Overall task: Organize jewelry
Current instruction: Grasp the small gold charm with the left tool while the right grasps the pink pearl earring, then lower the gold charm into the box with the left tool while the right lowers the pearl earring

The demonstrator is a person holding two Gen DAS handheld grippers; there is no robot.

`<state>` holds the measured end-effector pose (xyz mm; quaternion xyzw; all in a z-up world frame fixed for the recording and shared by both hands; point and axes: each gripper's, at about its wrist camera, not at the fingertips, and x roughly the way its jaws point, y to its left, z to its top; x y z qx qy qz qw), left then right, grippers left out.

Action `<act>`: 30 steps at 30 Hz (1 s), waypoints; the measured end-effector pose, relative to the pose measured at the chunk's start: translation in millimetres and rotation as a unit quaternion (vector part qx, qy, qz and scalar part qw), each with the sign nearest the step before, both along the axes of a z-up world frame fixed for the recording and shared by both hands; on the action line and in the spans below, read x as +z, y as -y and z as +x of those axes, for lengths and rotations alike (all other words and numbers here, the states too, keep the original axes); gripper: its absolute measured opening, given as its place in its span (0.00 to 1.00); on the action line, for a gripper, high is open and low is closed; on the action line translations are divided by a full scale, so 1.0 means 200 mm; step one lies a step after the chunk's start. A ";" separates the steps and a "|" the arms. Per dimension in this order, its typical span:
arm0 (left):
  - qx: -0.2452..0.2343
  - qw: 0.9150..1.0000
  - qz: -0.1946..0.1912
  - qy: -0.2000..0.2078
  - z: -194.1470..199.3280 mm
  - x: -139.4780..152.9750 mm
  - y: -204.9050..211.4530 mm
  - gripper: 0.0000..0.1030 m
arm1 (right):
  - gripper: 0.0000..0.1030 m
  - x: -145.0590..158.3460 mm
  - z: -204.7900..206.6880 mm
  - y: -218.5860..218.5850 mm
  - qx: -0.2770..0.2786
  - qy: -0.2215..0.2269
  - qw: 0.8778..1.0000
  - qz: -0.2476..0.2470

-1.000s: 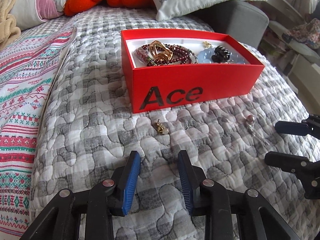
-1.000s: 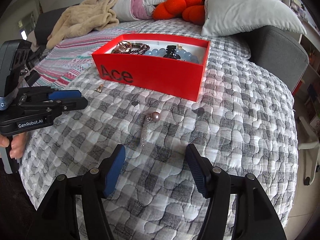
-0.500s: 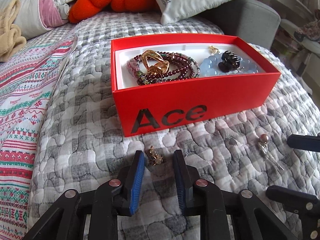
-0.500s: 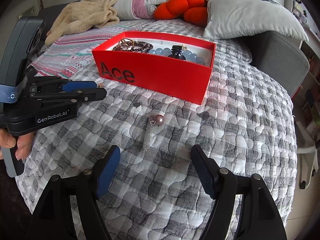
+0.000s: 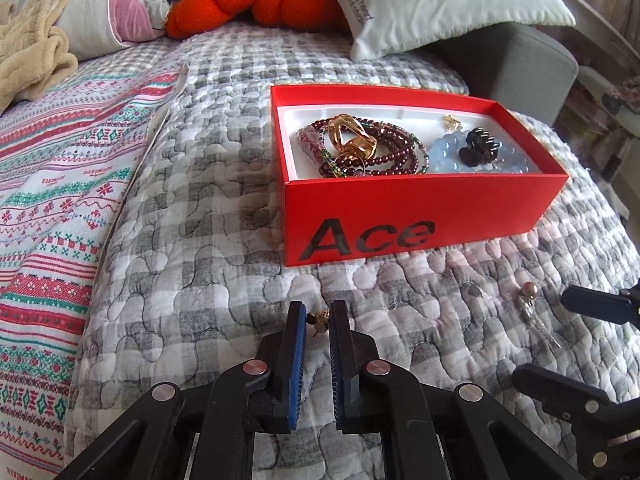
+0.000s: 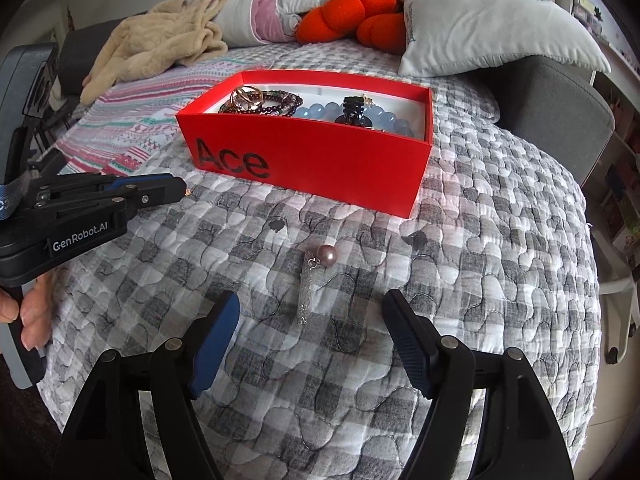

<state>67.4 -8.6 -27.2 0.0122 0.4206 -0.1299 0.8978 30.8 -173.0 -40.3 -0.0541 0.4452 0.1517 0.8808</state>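
A red "Ace" box sits on the quilt and holds dark red bead strands, gold rings, a blue bead bracelet and a black claw clip. My left gripper has its fingers closed around a small gold earring just in front of the box; it also shows in the right wrist view. A pink pearl pendant with a silver bar lies on the quilt. My right gripper is open just short of it, one finger on each side.
Grey checked quilt covers the bed. A striped patterned cloth lies to the left. Pillows, an orange plush and a beige garment lie behind the box. The bed edge drops off at right.
My left gripper moved forward and its fingers closed in around the gold earring. My right gripper moved closer to the pearl pendant and stayed open.
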 end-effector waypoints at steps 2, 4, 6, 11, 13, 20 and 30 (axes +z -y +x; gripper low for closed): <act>-0.001 1.000 -0.003 -0.001 -0.01 0.01 -0.01 0.06 | 0.74 0.00 0.01 0.00 -0.006 0.001 1.000 0.009; -0.003 1.000 -0.007 0.001 -0.03 0.03 -0.03 0.06 | 0.66 0.00 0.02 -0.01 -0.011 0.003 1.000 0.009; -0.004 1.000 -0.007 0.002 -0.04 0.03 -0.04 0.06 | 0.58 0.00 0.03 -0.03 -0.018 0.007 1.000 0.004; 0.001 1.000 -0.005 -0.003 -0.07 0.03 -0.09 0.06 | 0.42 0.00 0.06 -0.05 -0.028 0.011 1.000 -0.006; 0.001 1.000 -0.004 -0.004 -0.08 0.03 -0.11 0.06 | 0.30 0.00 0.07 -0.06 -0.027 0.008 1.000 -0.007; 0.004 1.000 -0.011 0.001 -0.12 0.07 -0.15 0.06 | 0.16 0.01 0.08 -0.11 -0.020 0.010 1.000 -0.019; 0.001 1.000 -0.024 0.006 -0.09 0.12 -0.16 0.06 | 0.15 0.08 0.11 -0.10 -0.029 0.013 0.999 0.008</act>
